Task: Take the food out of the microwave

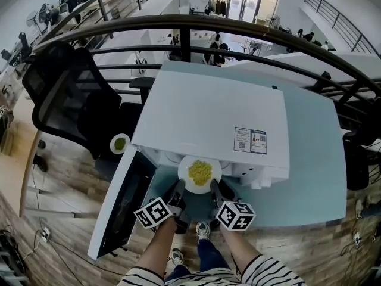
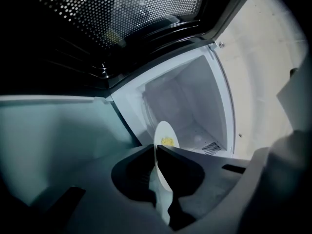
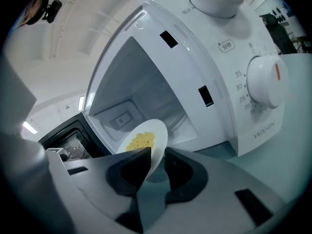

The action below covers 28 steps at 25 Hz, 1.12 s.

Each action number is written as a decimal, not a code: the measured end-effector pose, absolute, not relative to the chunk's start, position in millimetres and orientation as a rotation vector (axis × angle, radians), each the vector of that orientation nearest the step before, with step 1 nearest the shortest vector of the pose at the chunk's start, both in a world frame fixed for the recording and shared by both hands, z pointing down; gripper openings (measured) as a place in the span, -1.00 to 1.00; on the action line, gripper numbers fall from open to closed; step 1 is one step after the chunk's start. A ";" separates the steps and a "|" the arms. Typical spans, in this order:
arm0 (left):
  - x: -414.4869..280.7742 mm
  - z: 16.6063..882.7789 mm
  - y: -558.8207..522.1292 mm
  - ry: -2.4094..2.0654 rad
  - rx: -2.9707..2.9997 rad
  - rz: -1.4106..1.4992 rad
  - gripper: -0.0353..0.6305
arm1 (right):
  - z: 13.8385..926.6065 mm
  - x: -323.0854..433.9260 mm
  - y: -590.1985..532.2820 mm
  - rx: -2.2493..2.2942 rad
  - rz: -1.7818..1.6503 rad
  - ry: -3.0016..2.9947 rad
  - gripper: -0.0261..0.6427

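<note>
A white plate point(image 1: 209, 164) of yellow food point(image 1: 200, 171) sits in the mouth of the open white microwave point(image 1: 208, 112). My left gripper point(image 1: 180, 187) holds its near left rim and my right gripper point(image 1: 213, 186) its near right rim. In the left gripper view the plate point(image 2: 165, 130) stands edge-on, the gripper point(image 2: 155, 148) shut on it, with the food point(image 2: 167, 141) just beyond. In the right gripper view the plate point(image 3: 157, 134) slants between the jaws of the gripper point(image 3: 157, 153), both lying against its rim; the food point(image 3: 140, 140) shows above them.
The microwave door point(image 1: 122, 210) hangs open to the left, over the edge of the pale blue table point(image 1: 312, 159). Control dials point(image 3: 265, 82) are right of the cavity point(image 3: 136, 96). A black office chair point(image 1: 65, 100) and a small bowl point(image 1: 119, 143) are at the left; railings run behind.
</note>
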State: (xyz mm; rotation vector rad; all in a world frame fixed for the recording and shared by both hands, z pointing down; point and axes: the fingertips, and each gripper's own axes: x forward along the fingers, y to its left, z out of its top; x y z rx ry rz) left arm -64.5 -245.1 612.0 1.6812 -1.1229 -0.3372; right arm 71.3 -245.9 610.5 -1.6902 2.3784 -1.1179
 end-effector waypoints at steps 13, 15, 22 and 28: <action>-56.1 594.2 -200.7 -1.077 1.773 -0.263 -0.78 | 594.6 79.5 -197.3 -1.714 -1.122 2.315 -0.65; -56.0 589.5 -191.1 -1.068 1.782 -0.267 -0.78 | 589.7 79.5 -186.1 -1.720 -1.120 2.301 -0.65; -55.3 570.6 -155.7 -1.035 1.808 -0.289 -0.78 | 569.3 80.1 -147.1 -1.739 -1.098 2.265 -0.65; -60.3 558.9 -125.5 -1.012 1.842 -0.291 -0.77 | 557.2 75.0 -112.6 -1.747 -1.084 2.233 -0.66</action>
